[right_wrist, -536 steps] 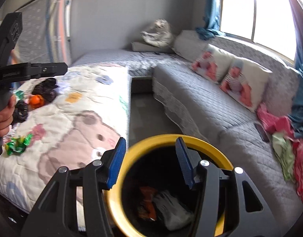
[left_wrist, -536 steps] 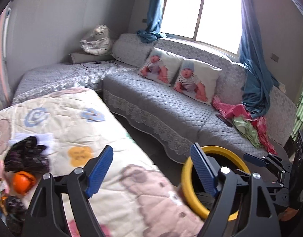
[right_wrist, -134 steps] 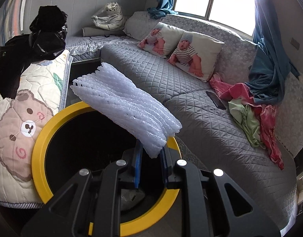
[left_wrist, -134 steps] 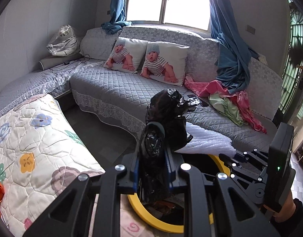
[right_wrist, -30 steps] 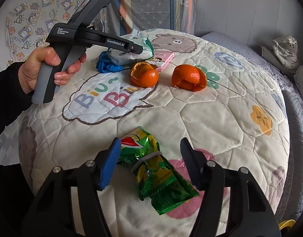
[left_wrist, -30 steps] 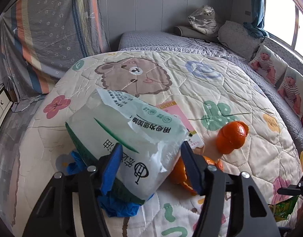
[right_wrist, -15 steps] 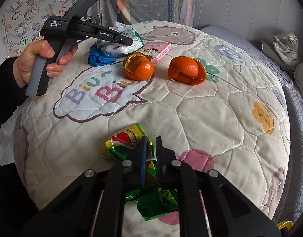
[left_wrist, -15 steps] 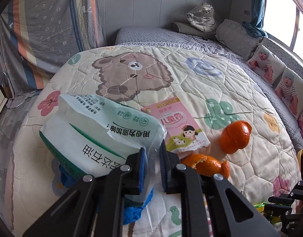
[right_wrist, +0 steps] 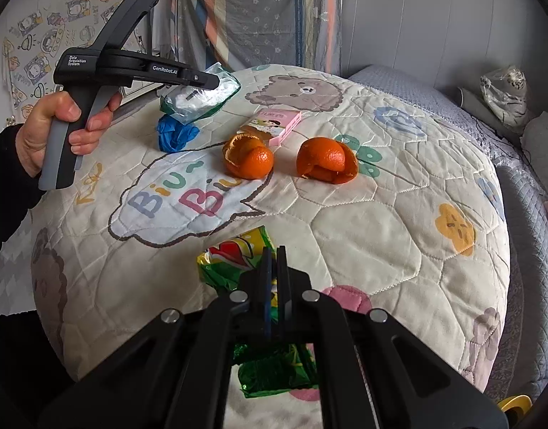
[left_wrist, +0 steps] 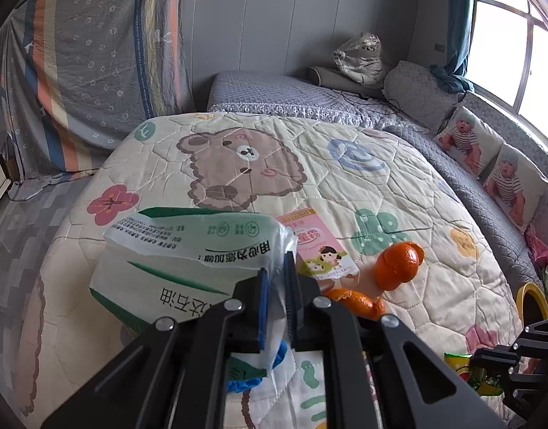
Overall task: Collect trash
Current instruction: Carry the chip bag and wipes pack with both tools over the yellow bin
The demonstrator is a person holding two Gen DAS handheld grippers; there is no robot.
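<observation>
Over the quilt (left_wrist: 399, 186), your left gripper (left_wrist: 276, 279) is clenched on a white-and-green plastic bag (left_wrist: 181, 250), lifted beside the pink box (left_wrist: 315, 246). Near the quilt's front edge, your right gripper (right_wrist: 272, 279) pinches a green snack wrapper (right_wrist: 234, 254), with two orange peels (right_wrist: 250, 159) lying beyond.

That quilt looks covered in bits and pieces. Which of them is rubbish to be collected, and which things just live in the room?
Rubbish for collecting:
- white and green plastic bag, pinched in the left gripper
- green snack wrapper, pinched in the right gripper
- two orange peels
- crumpled blue glove
- pink carton

Just lying about:
- baby-print cushions
- quilt
</observation>
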